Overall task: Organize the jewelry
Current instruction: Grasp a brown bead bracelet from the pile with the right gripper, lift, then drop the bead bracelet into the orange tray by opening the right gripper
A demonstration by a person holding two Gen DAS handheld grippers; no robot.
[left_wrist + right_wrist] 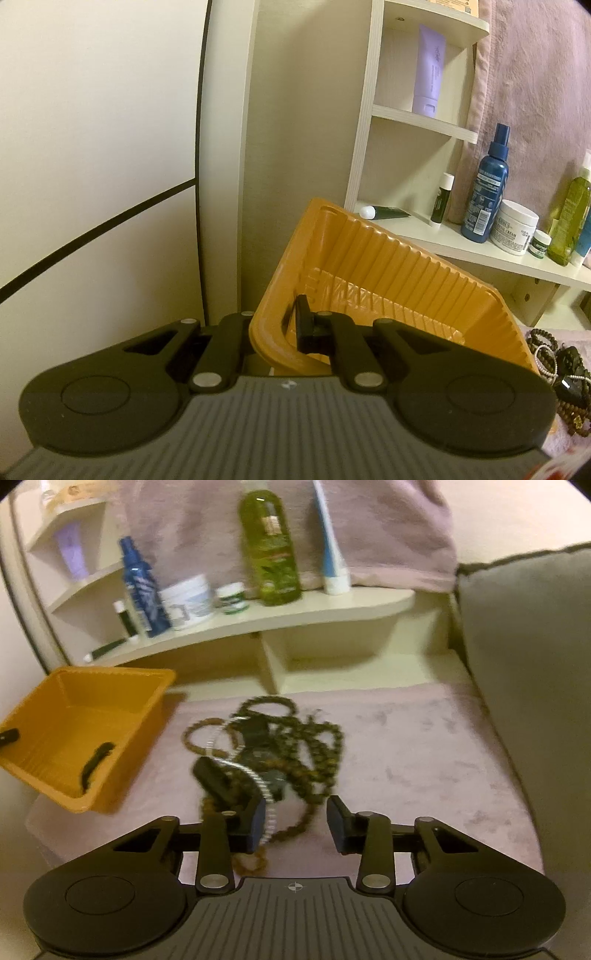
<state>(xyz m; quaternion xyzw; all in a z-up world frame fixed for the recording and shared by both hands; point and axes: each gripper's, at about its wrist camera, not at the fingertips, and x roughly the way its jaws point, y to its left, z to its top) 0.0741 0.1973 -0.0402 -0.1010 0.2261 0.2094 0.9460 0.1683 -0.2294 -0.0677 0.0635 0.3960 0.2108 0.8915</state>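
**Meanwhile, one gripper is lifting an orange tray while the other is hanging over tangled beads**

Seen from the left wrist camera, the left gripper [291, 325] is clenching the near wall of an orange tray [388, 266]; one finger is sitting inside the tray and the other outside, with the rim pinched between them. The tray is tilting, its ribbed inside facing the camera. From the right wrist camera, the same tray [110, 705] is sitting at the left, raised at an angle above the pink cloth [424, 746].

Just beside the tray, a pile of jewelry [280, 738] is lying on the cloth: brown bead strands, a silvery bracelet and some dark pieces, all tangled together. The right gripper [295, 821] is hanging over the near edge of this pile. Its jaws are standing apart, with a bead strand running between them and the bracelet against the left pad, but I cannot tell any firm grasp.

Behind, a cream shelf [314, 613] is holding a green bottle [269, 546], a blue spray bottle [142, 587] and a white jar [188, 600].
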